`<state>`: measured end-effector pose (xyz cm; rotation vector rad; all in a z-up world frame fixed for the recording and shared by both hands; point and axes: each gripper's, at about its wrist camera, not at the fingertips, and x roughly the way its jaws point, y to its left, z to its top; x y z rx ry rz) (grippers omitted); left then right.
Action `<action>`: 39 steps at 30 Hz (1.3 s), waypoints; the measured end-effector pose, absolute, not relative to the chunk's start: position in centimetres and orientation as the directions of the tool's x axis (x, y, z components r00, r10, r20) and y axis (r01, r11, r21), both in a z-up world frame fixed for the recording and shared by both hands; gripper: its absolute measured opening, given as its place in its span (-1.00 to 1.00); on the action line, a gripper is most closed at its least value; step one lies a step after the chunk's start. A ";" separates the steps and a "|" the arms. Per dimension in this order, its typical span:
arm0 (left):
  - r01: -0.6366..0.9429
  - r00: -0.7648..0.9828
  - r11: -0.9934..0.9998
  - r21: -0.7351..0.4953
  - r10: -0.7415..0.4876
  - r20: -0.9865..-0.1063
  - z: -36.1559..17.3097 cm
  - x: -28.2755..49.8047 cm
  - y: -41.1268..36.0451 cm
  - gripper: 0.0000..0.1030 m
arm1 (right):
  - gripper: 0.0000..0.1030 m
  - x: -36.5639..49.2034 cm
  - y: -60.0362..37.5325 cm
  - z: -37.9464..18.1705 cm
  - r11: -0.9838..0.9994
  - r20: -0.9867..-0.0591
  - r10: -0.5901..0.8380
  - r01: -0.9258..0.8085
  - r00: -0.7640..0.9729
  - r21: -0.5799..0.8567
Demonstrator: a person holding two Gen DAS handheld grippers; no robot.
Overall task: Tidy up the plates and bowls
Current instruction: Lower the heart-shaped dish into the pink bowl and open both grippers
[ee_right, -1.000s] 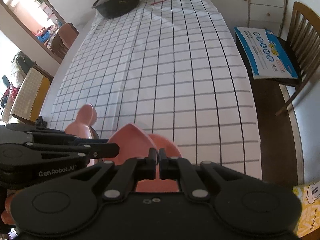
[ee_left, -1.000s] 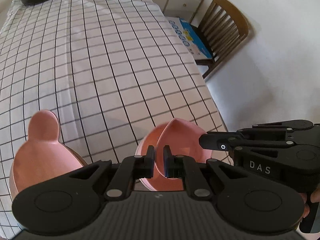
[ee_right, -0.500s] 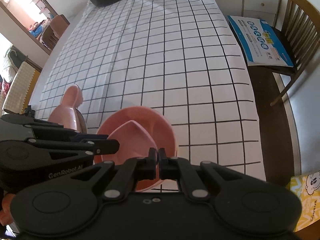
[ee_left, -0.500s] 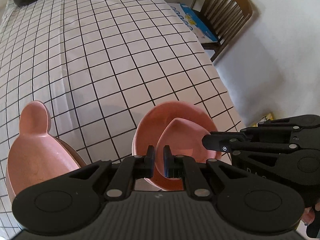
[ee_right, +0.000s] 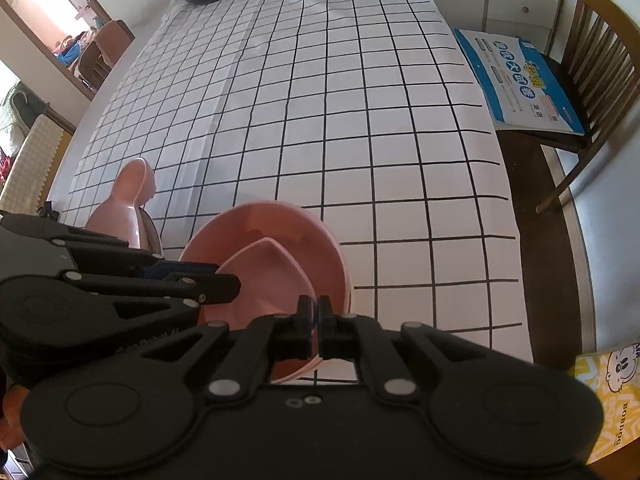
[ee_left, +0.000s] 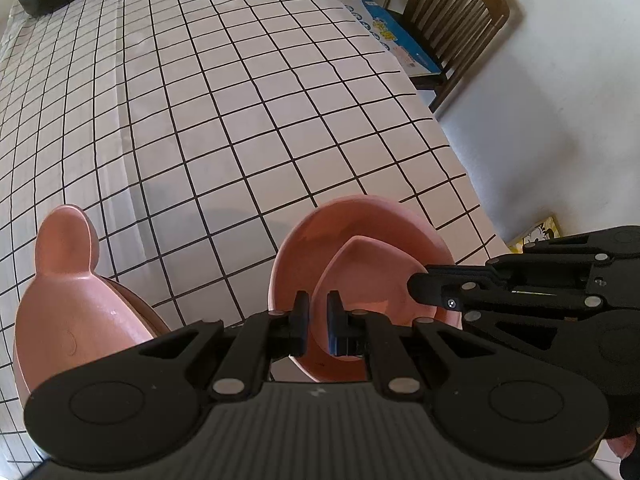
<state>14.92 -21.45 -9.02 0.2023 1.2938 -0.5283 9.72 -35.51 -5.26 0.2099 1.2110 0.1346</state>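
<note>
Both grippers, the left gripper (ee_left: 317, 312) and the right gripper (ee_right: 315, 312), pinch the small dish (ee_left: 372, 276) by its rim inside the round bowl (ee_left: 320, 236), low in the frame on the checked table (ee_left: 240, 100).

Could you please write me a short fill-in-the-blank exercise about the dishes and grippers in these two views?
1. The small pointed dish sits inside a round pink ____.
2. The left gripper and the right gripper both pinch the small dish's ____.
3. The tablecloth has a black ____ pattern.
4. A blue box lies on a wooden ____.

Missing words: bowl; rim; grid; chair
</note>
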 end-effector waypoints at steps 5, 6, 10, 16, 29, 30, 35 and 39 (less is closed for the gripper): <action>0.477 0.169 0.868 -0.137 -0.244 -0.955 -9.4 15.3 -21.7 -0.82 | -0.83 9.8 -35.2 -5.2 0.974 -0.912 0.213 -0.001 0.350 0.227; 0.477 0.165 0.869 -0.136 -0.241 -0.957 -9.5 15.4 -21.7 -0.82 | -0.83 9.9 -35.1 -5.2 0.974 -0.912 0.213 -0.003 0.350 0.227; 0.471 0.163 0.872 -0.135 -0.237 -0.958 -9.6 15.5 -21.8 -0.82 | -0.80 9.9 -35.0 -5.1 0.974 -0.913 0.214 -0.010 0.349 0.224; 0.468 0.173 0.875 -0.127 -0.231 -0.957 -9.5 15.7 -21.6 -0.82 | -0.71 9.5 -35.0 -4.2 0.976 -0.907 0.210 -0.032 0.366 0.214; 0.500 0.280 0.851 -0.161 -0.335 -0.900 -5.4 13.7 -19.6 -0.82 | -0.44 8.1 -35.5 -1.3 0.976 -0.878 0.217 -0.069 0.426 0.208; 0.503 0.297 0.850 -0.158 -0.342 -0.892 -5.0 13.4 -19.4 -0.82 | -0.43 8.0 -35.5 -1.1 0.977 -0.876 0.214 -0.070 0.432 0.204; 0.503 0.350 0.848 -0.169 -0.379 -0.857 -3.3 12.5 -18.2 -0.76 | -0.29 7.4 -35.6 -0.1 0.977 -0.862 0.213 -0.075 0.461 0.201; 0.500 0.364 0.847 -0.180 -0.394 -0.844 -2.9 12.1 -17.5 -0.69 | -0.14 7.1 -35.6 0.4 0.977 -0.852 0.211 -0.074 0.479 0.201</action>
